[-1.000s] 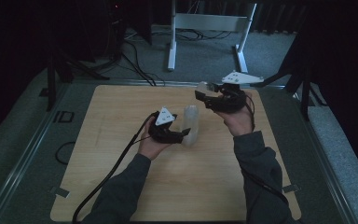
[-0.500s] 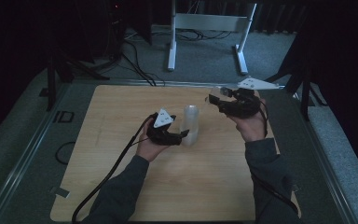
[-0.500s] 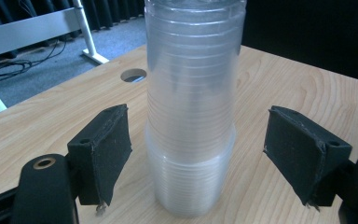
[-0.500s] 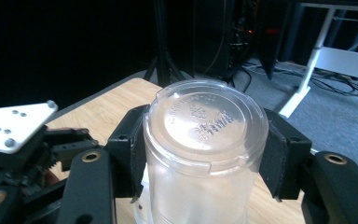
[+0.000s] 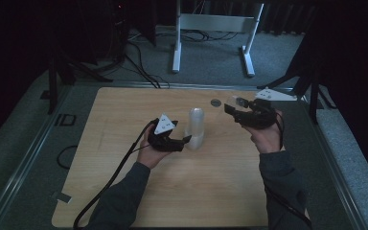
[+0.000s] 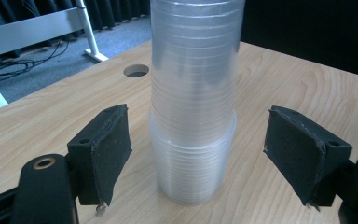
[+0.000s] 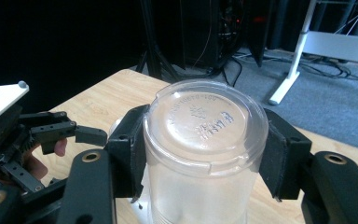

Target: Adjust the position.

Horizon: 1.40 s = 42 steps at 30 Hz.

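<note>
A laboratory recording space: a wooden table (image 5: 124, 191) on grey carpet (image 5: 211, 62), black curtains (image 5: 345, 48) around, floor cables (image 5: 139, 67), and a white desk frame (image 5: 215, 28).

- A stack of clear cups (image 5: 195, 128) stands upright mid-worktop (image 5: 124, 191).
- The left gripper (image 5: 184, 140) sits beside its base.
- The right gripper (image 5: 231, 108) holds a clear cup (image 5: 234, 101) well apart.

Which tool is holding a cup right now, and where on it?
The right tool clamps one clear cup by its sides, near the base. The left tool stands open around the cup stack, not gripping.
</note>
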Available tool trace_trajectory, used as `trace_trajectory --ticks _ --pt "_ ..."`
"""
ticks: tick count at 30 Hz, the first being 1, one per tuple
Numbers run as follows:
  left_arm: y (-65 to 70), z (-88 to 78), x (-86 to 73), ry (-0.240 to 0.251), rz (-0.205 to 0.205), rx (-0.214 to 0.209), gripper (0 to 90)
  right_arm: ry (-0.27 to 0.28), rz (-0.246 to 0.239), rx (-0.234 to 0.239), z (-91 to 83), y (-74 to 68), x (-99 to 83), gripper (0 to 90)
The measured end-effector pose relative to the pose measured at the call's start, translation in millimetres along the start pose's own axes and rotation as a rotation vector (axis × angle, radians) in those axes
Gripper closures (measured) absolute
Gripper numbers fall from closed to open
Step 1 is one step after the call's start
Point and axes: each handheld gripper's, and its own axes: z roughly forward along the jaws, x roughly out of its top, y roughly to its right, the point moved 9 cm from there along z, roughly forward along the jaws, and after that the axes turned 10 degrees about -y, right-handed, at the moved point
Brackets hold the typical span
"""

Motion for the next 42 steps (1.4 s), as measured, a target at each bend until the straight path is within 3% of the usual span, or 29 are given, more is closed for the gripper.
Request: trace_trajectory --ticks 18,36,42 --pt "13.4 -14.2 7.5 0.041 0.016 -0.019 22.3 -0.041 0.073 0.022 7.8 4.6 -39.2 41.3" --pt "28.4 -13.0 8.8 0.054 0.031 -0.046 22.3 -0.064 0.115 0.071 23.4 -10.9 -65.2 41.2" --pt "33.1 -17.9 17.8 0.076 0.034 -0.058 22.3 -0.063 0.117 0.086 28.3 -18.2 -70.4 41.3"
